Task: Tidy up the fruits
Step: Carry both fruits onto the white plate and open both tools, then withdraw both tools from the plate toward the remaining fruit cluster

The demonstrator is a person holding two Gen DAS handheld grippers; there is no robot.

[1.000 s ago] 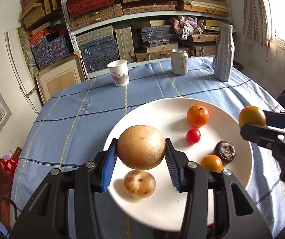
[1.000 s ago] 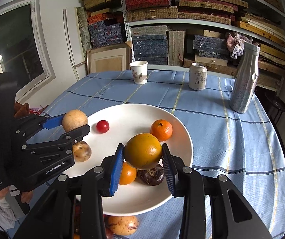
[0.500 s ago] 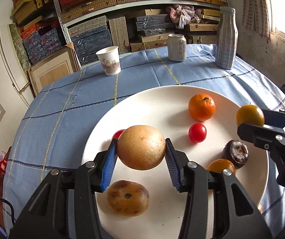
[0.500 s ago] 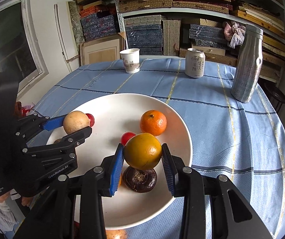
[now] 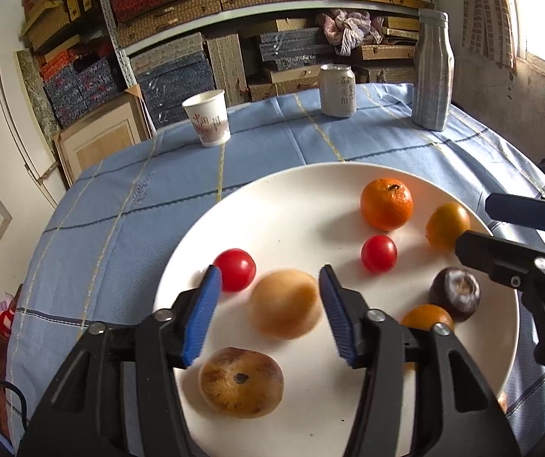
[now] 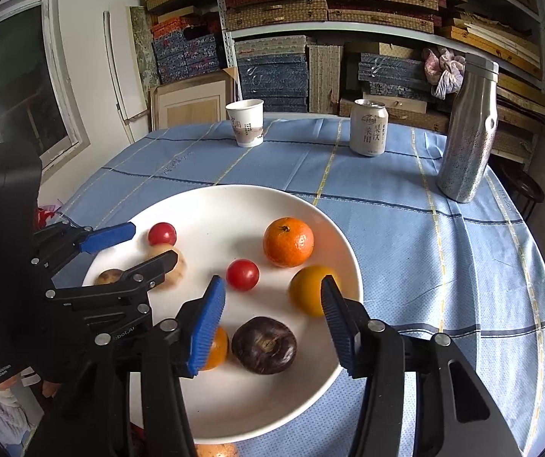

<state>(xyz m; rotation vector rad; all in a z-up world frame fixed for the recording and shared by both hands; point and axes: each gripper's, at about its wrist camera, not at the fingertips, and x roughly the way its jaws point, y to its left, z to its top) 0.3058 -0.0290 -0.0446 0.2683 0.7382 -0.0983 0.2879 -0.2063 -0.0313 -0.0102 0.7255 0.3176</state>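
Both grippers let go of their fruit over the white plate (image 5: pixel 272 198). The left gripper (image 5: pixel 270 314), clamped a second ago on the tan round fruit (image 5: pixel 284 304), has just been opening; the fruit now sits blurred between parted pads. The right gripper (image 6: pixel 272 323) has likewise just been opening, and its yellow-orange fruit (image 6: pixel 308 289) now rests on the plate near the rim at 3 o'clock, beside the right pad.

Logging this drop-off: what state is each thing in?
Left tongs: just opened, round tan fruit released between them.
Right tongs: just opened, yellow-orange fruit freed.
White plate: holding fruit.
Can: upright.
Paper cup: upright.
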